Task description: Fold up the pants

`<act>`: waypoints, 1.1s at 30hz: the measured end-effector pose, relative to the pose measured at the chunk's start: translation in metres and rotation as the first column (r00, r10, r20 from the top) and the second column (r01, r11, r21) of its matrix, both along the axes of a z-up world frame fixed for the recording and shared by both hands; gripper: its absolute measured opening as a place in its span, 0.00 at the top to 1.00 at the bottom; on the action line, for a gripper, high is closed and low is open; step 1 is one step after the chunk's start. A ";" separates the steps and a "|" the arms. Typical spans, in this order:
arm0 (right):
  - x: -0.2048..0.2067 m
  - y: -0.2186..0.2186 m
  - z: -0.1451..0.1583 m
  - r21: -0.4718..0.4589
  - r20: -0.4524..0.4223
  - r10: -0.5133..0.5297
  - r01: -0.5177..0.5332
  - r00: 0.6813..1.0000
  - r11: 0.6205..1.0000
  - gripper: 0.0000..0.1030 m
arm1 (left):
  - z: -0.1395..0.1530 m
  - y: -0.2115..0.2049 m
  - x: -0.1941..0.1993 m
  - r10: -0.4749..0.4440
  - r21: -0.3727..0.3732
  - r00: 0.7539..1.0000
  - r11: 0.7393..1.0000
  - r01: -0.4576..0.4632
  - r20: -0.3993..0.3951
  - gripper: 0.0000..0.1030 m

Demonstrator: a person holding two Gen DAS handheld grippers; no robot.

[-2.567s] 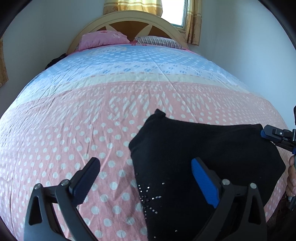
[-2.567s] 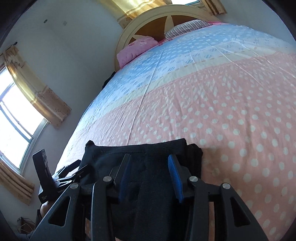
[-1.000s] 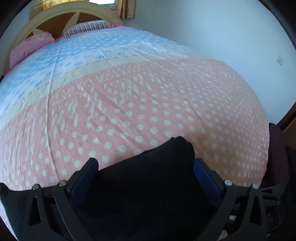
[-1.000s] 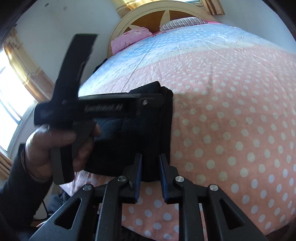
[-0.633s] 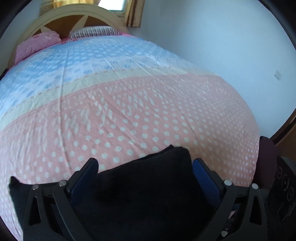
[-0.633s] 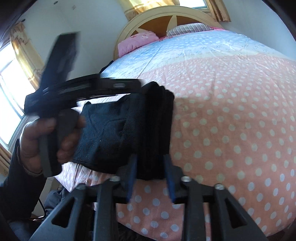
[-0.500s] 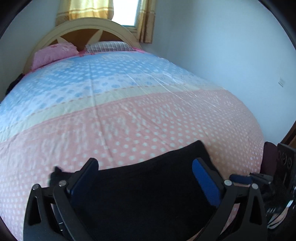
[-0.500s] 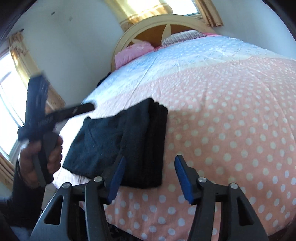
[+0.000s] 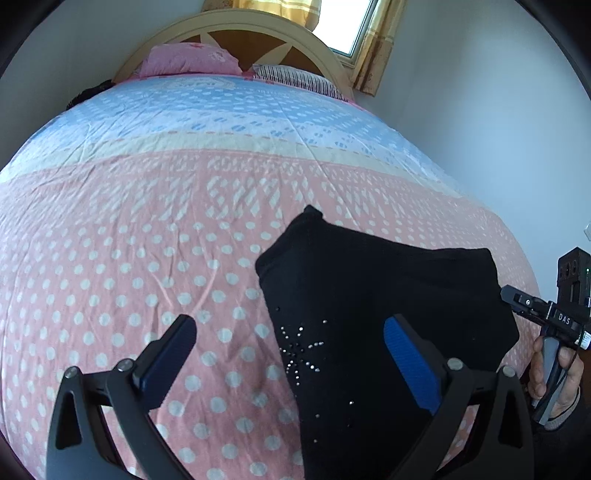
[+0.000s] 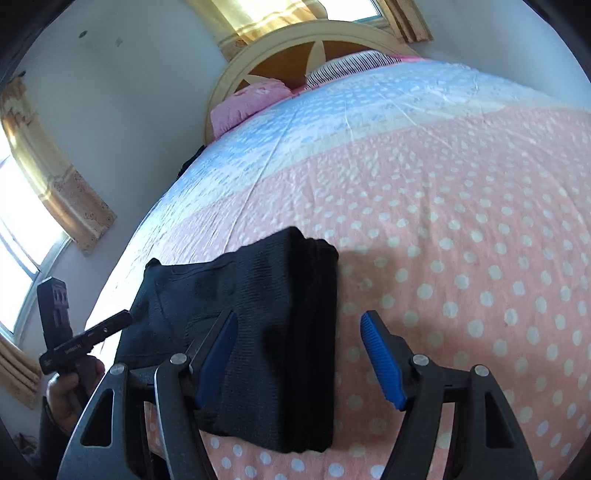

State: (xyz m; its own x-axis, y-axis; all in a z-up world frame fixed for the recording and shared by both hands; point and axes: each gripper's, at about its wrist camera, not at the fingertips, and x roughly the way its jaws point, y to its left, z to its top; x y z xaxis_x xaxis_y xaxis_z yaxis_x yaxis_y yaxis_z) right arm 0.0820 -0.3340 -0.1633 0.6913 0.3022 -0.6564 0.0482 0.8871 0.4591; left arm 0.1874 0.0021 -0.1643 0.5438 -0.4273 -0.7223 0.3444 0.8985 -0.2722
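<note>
The black pants (image 9: 369,306) lie folded into a compact stack on the pink dotted bedspread near the foot of the bed. They also show in the right wrist view (image 10: 266,321), layered at the right edge. A rhinestone star (image 9: 301,347) marks the top layer. My left gripper (image 9: 290,343) is open and empty, held above the pants' left edge. My right gripper (image 10: 299,334) is open and empty, above the stack's right edge. Each gripper appears in the other's view, the right gripper (image 9: 535,314) at the pants' right side and the left gripper (image 10: 88,336) at their left.
The bedspread (image 9: 147,221) is pink with white dots, then cream and blue toward the headboard (image 9: 258,33). A pink pillow (image 9: 184,62) and a striped pillow (image 9: 291,77) lie at the head. Walls stand close on both sides; curtained windows (image 10: 55,184) are nearby.
My right gripper has let go of the pants' folded edge and opened. Both grippers have drawn back from the stack, which now lies flat on the bed.
</note>
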 end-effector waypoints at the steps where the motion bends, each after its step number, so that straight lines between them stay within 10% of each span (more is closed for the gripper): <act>1: 0.002 -0.001 -0.005 0.018 -0.011 0.005 -0.005 1.000 1.000 0.32 | -0.002 -0.002 -0.001 -0.002 0.005 1.000 1.000 0.002 -0.009 0.00; 17: 0.008 -0.003 -0.023 0.120 -0.009 0.048 -0.047 0.999 0.992 0.59 | -0.019 -0.022 0.005 -0.060 0.056 0.998 0.997 0.061 -0.015 0.09; 33: 0.004 0.028 0.035 0.024 0.070 0.132 -0.134 0.989 0.991 0.74 | 0.003 -0.009 -0.014 -0.081 -0.040 0.997 0.996 0.082 0.019 0.81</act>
